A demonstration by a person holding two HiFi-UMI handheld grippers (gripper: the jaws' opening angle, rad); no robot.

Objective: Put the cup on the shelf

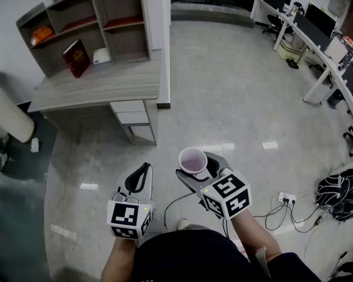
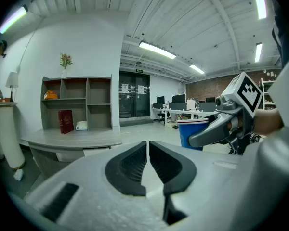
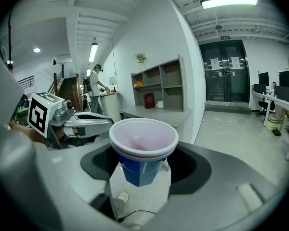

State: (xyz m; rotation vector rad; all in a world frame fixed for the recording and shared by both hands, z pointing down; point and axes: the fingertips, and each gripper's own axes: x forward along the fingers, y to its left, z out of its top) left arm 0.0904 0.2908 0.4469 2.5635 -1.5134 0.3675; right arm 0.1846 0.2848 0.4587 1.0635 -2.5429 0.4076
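A blue cup (image 3: 143, 150) with a white rim stands upright between the jaws of my right gripper (image 3: 144, 165), which is shut on it. In the head view the same cup (image 1: 193, 161) shows its pale inside, held above the floor by the right gripper (image 1: 201, 170). My left gripper (image 1: 140, 178) is shut with nothing in it; its jaws meet in the left gripper view (image 2: 148, 170), where the cup (image 2: 191, 133) shows at the right. The grey shelf (image 1: 88, 22) stands on a desk (image 1: 100, 84) far ahead to the left.
A red book (image 1: 76, 58) and a white object (image 1: 102, 55) sit in the shelf's lower cells, an orange object (image 1: 41, 34) higher up. A drawer unit (image 1: 135, 119) is under the desk. Cables and a power strip (image 1: 287, 198) lie on the floor at right. Office desks (image 1: 317, 34) line the right wall.
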